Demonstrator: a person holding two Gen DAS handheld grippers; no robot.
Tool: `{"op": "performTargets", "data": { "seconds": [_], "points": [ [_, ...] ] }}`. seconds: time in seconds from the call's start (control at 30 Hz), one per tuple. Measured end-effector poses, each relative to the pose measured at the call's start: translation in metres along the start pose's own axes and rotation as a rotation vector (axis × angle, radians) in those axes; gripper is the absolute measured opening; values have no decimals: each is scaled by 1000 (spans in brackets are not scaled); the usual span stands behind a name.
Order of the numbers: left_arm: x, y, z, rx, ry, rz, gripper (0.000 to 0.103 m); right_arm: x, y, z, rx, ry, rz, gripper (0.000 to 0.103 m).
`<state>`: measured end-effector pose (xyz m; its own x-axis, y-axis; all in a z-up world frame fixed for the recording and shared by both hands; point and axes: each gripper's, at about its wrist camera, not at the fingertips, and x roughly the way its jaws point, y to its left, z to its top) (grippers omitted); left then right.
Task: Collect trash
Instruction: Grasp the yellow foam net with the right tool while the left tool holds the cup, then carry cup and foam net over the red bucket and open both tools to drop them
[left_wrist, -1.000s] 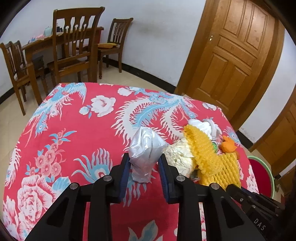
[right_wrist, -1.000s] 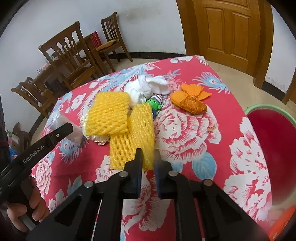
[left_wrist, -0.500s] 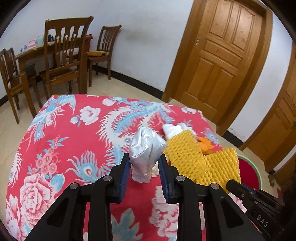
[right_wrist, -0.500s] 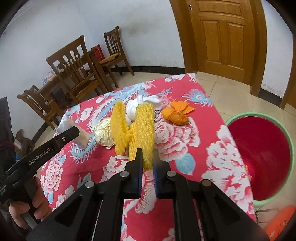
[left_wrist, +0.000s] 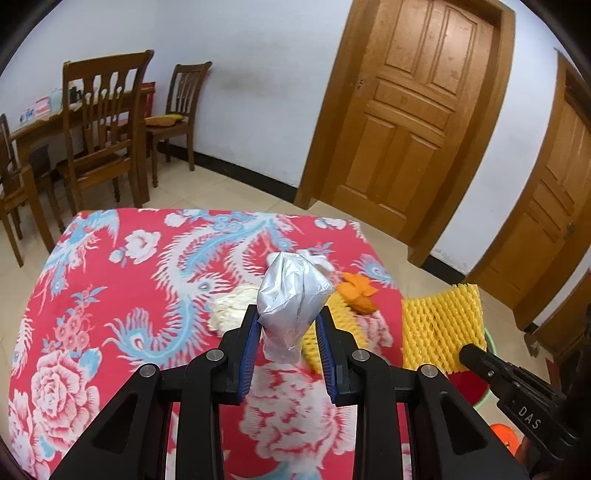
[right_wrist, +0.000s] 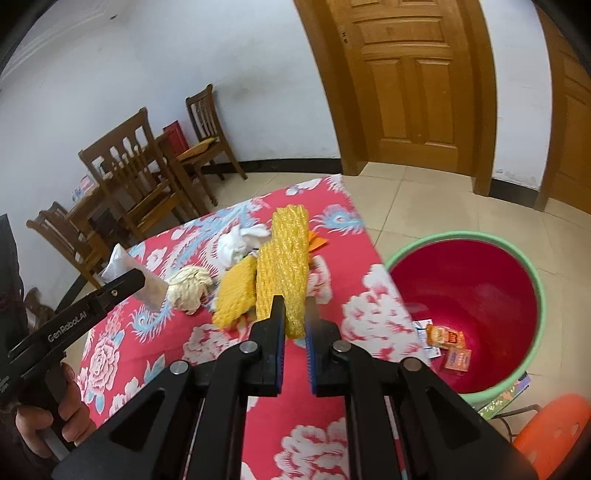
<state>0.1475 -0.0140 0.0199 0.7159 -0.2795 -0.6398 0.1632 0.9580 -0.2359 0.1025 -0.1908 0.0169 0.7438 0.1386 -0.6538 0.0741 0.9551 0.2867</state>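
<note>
We count two grippers: the left gripper (left_wrist: 286, 334) and the right gripper (right_wrist: 294, 325); two yellow foam nets (right_wrist: 284, 266), one silver bag (left_wrist: 291, 299), one white tissue (right_wrist: 240, 242), one cream wad (right_wrist: 190, 286), one orange peel (left_wrist: 358, 291), one red bucket (right_wrist: 469, 314), two doors (left_wrist: 406, 122)

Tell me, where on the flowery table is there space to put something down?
The tablecloth is bare on the side toward the wooden chairs, and along the near edge in front of the grippers. It is crowded near the corner by the red bin: white foam ball, yellow foam net, white tissue and orange peel bunch together.
</note>
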Motion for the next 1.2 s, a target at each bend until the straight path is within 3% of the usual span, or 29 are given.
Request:
{"op": "performTargets", "data": {
  "seconds": [0.67, 1.2],
  "points": [
    [17, -109, -11, 158, 48, -145, 31, -38, -94, -5, 160, -64, -112, 12],
    [63, -189, -36, 287, 146, -246, 31, -35, -161, -23, 291, -31, -181, 13]
  ]
}}
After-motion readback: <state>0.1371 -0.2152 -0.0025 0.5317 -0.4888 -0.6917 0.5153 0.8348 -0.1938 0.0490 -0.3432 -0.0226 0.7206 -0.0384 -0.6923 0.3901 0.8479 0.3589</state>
